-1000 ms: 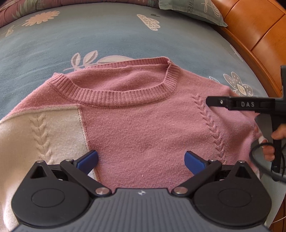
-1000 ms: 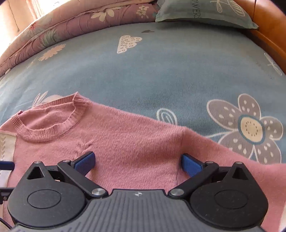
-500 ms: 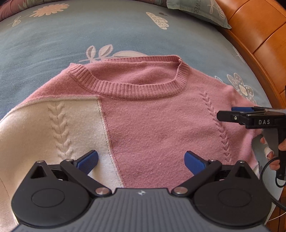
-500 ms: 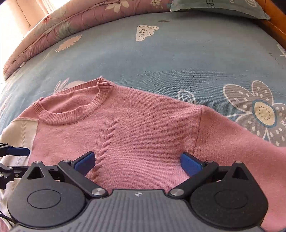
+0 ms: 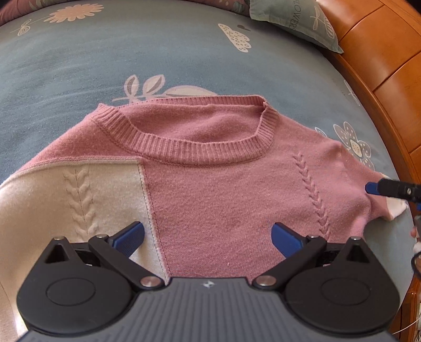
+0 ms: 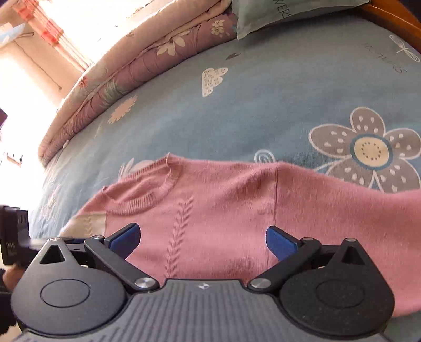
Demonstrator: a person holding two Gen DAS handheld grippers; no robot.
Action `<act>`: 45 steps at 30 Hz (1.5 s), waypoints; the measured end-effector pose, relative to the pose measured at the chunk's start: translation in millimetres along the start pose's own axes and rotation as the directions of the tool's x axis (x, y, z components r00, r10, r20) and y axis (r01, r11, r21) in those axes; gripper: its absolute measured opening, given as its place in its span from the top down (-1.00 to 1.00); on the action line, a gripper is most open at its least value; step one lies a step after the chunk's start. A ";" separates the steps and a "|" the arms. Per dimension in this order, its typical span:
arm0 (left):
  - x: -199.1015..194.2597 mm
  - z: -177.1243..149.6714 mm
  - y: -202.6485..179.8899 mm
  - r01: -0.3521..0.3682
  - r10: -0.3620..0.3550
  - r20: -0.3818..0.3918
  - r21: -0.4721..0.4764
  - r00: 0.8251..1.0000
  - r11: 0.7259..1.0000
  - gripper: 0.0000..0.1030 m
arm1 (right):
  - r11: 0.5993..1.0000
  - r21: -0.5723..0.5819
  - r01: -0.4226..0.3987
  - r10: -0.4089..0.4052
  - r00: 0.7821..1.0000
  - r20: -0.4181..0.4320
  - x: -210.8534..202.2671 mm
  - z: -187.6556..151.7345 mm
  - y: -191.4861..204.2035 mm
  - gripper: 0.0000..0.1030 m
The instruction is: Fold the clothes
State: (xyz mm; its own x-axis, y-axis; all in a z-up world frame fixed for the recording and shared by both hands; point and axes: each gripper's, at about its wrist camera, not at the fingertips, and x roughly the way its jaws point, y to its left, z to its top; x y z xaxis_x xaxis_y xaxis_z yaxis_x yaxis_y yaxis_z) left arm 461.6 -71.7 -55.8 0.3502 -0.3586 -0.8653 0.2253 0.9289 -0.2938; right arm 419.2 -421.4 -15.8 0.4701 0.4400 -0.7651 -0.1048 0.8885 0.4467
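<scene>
A pink-and-cream knit sweater (image 5: 210, 184) lay face up and spread on the blue flowered bedsheet (image 5: 131, 52), collar (image 5: 194, 150) toward the pillow (image 5: 294, 21), its right sleeve (image 6: 355, 210) running out toward the wooden bed frame (image 5: 381, 65); no fold showed in the part in view, a lie that would suit either a garment laid out for folding or one opened flat again. The left gripper (image 5: 208, 236) hovered low over the chest where cream panel met pink, fingers (image 5: 129, 236) spread wide and holding nothing; the right gripper (image 6: 202, 239) hung over the shoulder seam with its fingers likewise spread and empty, its blue tip visible at the sleeve's edge in the left wrist view.

The risk from here, as it seemed: soft knit bunches, so a pinch catching only the top layer would drag the front off the back and leave a skewed fold; the sleeve near the bed's edge could also slip over.

Compared with a second earlier, both cameras had drawn back from the garment, the whole collar and more cream panel now in sight; the right gripper had dropped from above the shoulder to the sleeve's side; the sweater itself had not shifted.
</scene>
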 end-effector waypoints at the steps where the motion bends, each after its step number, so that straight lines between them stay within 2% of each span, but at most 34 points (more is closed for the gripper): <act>1: 1.0 -1.6 -3.1 -0.012 0.012 -0.002 0.013 1.000 1.000 -0.98 | 0.999 -0.016 0.030 -0.030 0.999 -0.032 3.3 -12.3 -0.6 -1.00; 2: 0.9 -1.4 -6.1 -0.018 0.018 -0.008 0.028 1.000 0.999 -0.98 | 0.997 -0.026 0.069 -0.071 0.996 -0.053 6.5 -24.2 -4.1 -1.00; 3: 0.8 -1.2 -9.1 -0.024 0.025 -0.013 0.043 1.000 0.999 -0.98 | 0.997 -0.041 0.069 -0.070 0.997 -0.029 2.1 -33.0 -5.4 -1.00; 6: -3.1 3.6 -18.1 0.001 0.001 -0.018 0.080 1.000 0.997 -0.98 | 0.997 -0.011 0.077 -0.076 0.997 0.012 -17.1 -31.6 -2.8 -1.00; 9: -7.0 14.3 -35.0 0.022 -0.022 -0.003 0.127 1.000 0.992 -0.98 | 0.994 -0.004 0.105 -0.104 0.987 0.125 -37.5 -24.2 -5.7 -1.00; 11: -6.9 24.1 -47.8 0.067 -0.068 -0.002 0.137 0.998 0.988 -0.98 | 0.988 0.026 0.154 -0.156 0.975 0.160 -42.9 -17.8 -19.4 -1.00; 14: -2.5 41.0 -73.0 0.163 -0.163 -0.015 0.163 0.986 0.973 -0.98 | 0.969 0.098 0.225 -0.239 0.957 0.162 -49.2 -12.3 -50.0 -1.00; 17: 9.4 55.7 -92.5 0.237 -0.234 -0.036 0.181 0.971 0.954 -0.98 | 0.960 0.169 0.222 -0.249 0.955 0.163 -57.0 -9.4 -80.0 -1.00; 20: 22.1 64.5 -111.5 0.244 -0.241 -0.040 0.197 0.970 0.950 -0.98 | 0.961 0.181 0.207 -0.239 0.955 0.178 -54.4 -0.2 -99.7 -1.00; 25: 39.5 65.3 -135.1 0.257 -0.249 -0.067 0.180 0.966 0.950 -0.98 | 0.979 0.131 0.153 -0.173 0.972 0.158 -26.7 20.0 -108.5 -1.00; 31: 45.7 62.9 -143.2 0.228 -0.211 -0.097 0.214 0.973 0.950 -0.98 | 0.957 0.170 0.235 -0.260 0.955 0.144 -43.1 -0.8 -126.3 -1.00; 34: 47.2 65.0 -139.7 0.214 -0.201 -0.083 0.197 0.976 0.957 -0.98 | 0.966 0.206 0.158 -0.195 0.965 0.177 -52.8 4.8 -123.7 -1.00; 36: 49.3 66.5 -137.7 0.206 -0.196 -0.074 0.168 0.978 0.964 -0.98 | 0.980 0.179 0.083 -0.117 0.975 0.191 -47.5 14.4 -117.9 -1.00; 37: 50.1 67.1 -136.6 0.202 -0.194 -0.071 0.153 0.979 0.967 -0.98 | 0.986 0.153 0.072 -0.098 0.981 0.168 -39.2 19.2 -113.7 -1.00; 38: 50.6 67.6 -135.6 0.201 -0.193 -0.069 0.141 0.979 0.969 -0.98 | 0.989 0.127 0.071 -0.089 0.986 0.142 -30.1 23.1 -110.3 -1.00; 40: 50.1 68.1 -134.6 0.201 -0.194 -0.067 0.132 0.979 0.971 -0.98 | 0.990 0.074 0.123 -0.129 0.988 0.080 -9.6 26.0 -108.9 -1.00; 42: 49.2 67.8 -134.1 0.194 -0.186 -0.066 0.140 0.980 0.971 -0.98 | 0.989 0.008 0.149 -0.149 0.980 0.128 -5.6 28.1 -113.4 -1.00; 45: 47.1 66.3 -131.4 0.183 -0.176 -0.064 0.142 0.982 0.973 -0.98 | 0.990 0.036 0.139 -0.143 0.979 0.147 -10.8 40.2 -124.4 -1.00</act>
State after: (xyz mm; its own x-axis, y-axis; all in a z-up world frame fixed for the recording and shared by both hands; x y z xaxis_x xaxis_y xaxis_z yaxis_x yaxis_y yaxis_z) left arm 508.8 -216.8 -31.0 0.2460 -0.5095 -0.8246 0.4125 0.8248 -0.3866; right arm 462.3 -542.0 -44.5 0.6043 0.2842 -0.7444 -0.0067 0.9360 0.3519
